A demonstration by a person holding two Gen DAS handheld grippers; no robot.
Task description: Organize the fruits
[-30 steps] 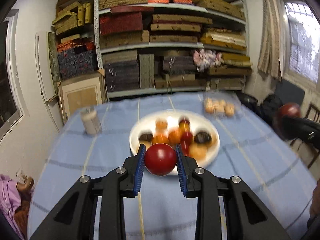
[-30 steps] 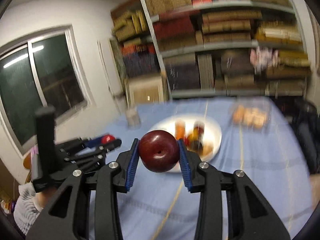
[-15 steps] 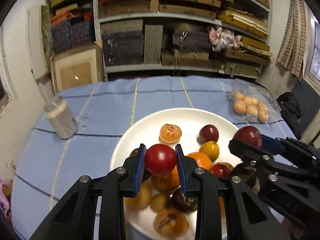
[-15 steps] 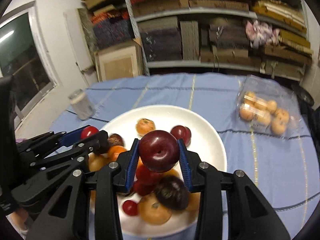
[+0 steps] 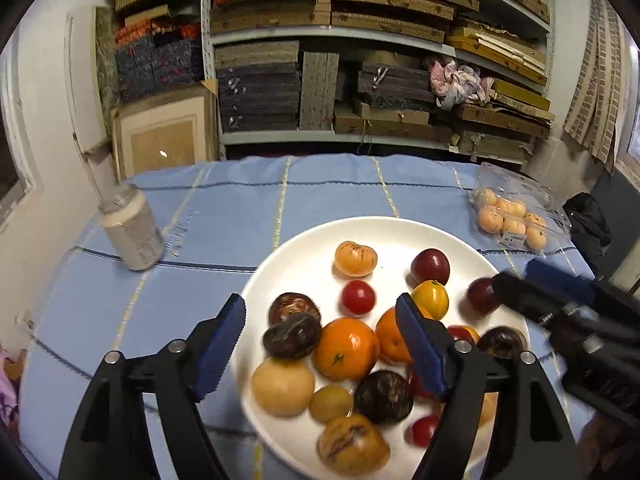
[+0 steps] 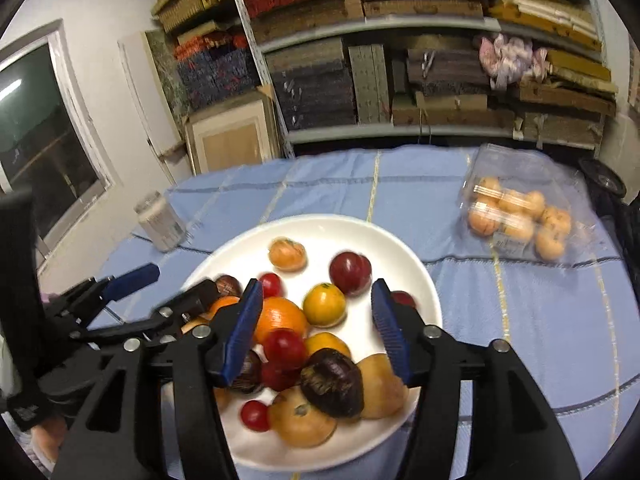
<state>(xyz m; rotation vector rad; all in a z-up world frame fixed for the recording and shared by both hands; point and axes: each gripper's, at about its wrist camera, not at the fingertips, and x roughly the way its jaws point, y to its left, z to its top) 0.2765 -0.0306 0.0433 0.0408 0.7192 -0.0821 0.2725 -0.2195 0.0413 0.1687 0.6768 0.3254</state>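
Note:
A white plate [image 5: 304, 268] [image 6: 404, 252] on the blue tablecloth holds several fruits. My left gripper [image 5: 320, 316] is open and empty above the plate's near left part. A red tomato [image 5: 358, 298] lies on the plate just beyond it, beside an orange [image 5: 346, 348]. My right gripper [image 6: 316, 304] is open and empty above the plate's middle. A dark red plum [image 6: 350, 273] lies just beyond its fingers, next to a yellow fruit [image 6: 324, 305]. The right gripper also shows in the left wrist view [image 5: 560, 304], and the left gripper in the right wrist view [image 6: 168, 288].
A pale jar [image 5: 132, 234] [image 6: 161, 222] stands left of the plate. A clear plastic pack of small oranges [image 5: 510, 218] [image 6: 520, 216] lies at the right. Shelves of stacked boxes [image 5: 360, 60] stand behind the table.
Both grippers have opened over the plate. The red tomato left the left gripper and the dark red plum left the right gripper; both now lie on the plate.

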